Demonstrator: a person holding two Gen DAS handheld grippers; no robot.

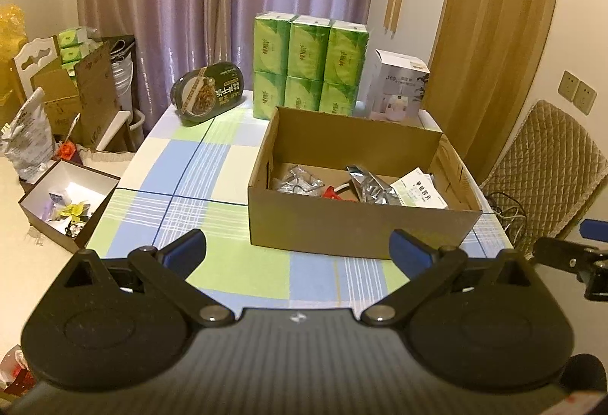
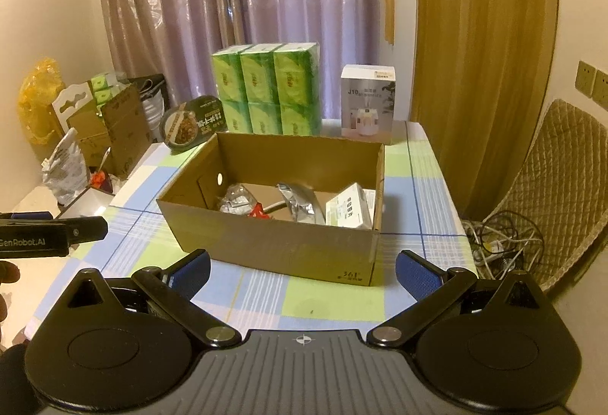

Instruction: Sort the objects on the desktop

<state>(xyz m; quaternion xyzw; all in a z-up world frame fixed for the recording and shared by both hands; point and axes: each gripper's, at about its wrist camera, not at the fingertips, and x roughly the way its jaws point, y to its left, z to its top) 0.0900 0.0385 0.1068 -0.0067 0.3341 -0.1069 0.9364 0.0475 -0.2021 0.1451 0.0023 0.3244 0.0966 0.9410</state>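
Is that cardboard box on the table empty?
No, the cardboard box holds silver foil packets and a white medicine carton.

Cardboard box on checked tablecloth, beyond left gripper's parted jaws.

- Worktop: checked cloth in blue, green and white.
- Open cardboard box: middle, toward the right edge; small items inside.
- Green tissue multipack: far edge, upright, just behind the box.
- White product carton: far right corner.
- Dark instant-meal bowl: far left corner, tilted on its side.
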